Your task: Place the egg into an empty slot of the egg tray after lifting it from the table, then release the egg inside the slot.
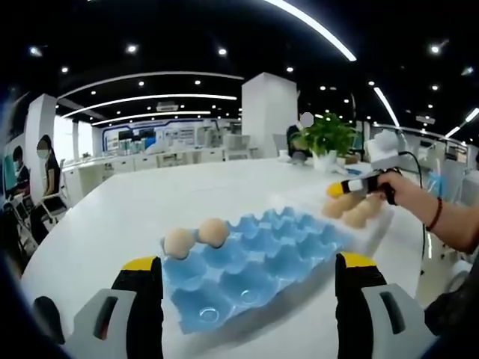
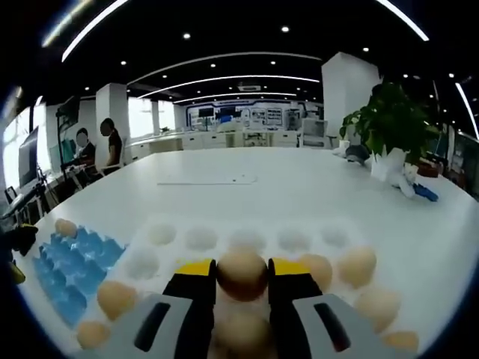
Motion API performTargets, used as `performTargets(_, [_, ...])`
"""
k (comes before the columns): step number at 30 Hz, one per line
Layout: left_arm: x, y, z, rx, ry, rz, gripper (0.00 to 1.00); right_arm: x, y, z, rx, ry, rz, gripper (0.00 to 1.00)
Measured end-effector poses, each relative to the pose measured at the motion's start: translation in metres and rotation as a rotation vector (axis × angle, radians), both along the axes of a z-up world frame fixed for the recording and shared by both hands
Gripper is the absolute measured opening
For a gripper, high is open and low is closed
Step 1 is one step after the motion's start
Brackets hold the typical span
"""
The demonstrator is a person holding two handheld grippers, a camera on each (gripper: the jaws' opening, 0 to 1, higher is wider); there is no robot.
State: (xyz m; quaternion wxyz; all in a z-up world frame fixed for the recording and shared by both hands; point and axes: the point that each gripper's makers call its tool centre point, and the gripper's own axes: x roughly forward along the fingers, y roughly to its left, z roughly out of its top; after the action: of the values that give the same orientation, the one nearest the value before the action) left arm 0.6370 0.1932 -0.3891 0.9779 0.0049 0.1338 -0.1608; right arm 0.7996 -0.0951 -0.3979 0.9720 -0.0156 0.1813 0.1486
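A blue egg tray [image 1: 254,258] lies on the white table just ahead of my left gripper [image 1: 247,273], which is open with nothing between its jaws. Two brown eggs [image 1: 196,237] sit in the tray's far left corner. Past it, a white egg tray [image 1: 374,228] holds several eggs [image 1: 352,213]. A person's hand holds my right gripper [image 1: 352,187] low over them. In the right gripper view, my right gripper [image 2: 243,271] is shut on a brown egg [image 2: 242,273] above the white tray [image 2: 202,239]. Several eggs [image 2: 358,265] fill its near slots. The blue tray [image 2: 71,269] lies to the left.
A potted plant [image 2: 389,127] in a white pot stands at the table's far right, with a small blue item [image 2: 425,193] beside it. A flat sheet [image 2: 206,180] lies mid-table. People [image 2: 112,142] stand by desks far left. A wrist [image 1: 434,213] wears a red band.
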Motion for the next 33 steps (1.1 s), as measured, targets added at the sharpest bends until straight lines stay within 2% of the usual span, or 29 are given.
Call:
performTargets(14, [-0.003,-0.002,-0.002,0.015,0.006,-0.005,0.97,-0.005,0.018,0.016,0.043,-0.035,0.051,0.28])
performTargets(24, [-0.006,-0.001,-0.002,0.023,0.007,-0.009,0.97,-0.019,0.056,0.021,0.04,-0.07,0.145,0.28])
performTargets(33, [-0.01,0.004,-0.003,0.025,0.009,0.001,0.97,-0.026,0.082,0.024,0.046,-0.076,0.207,0.28])
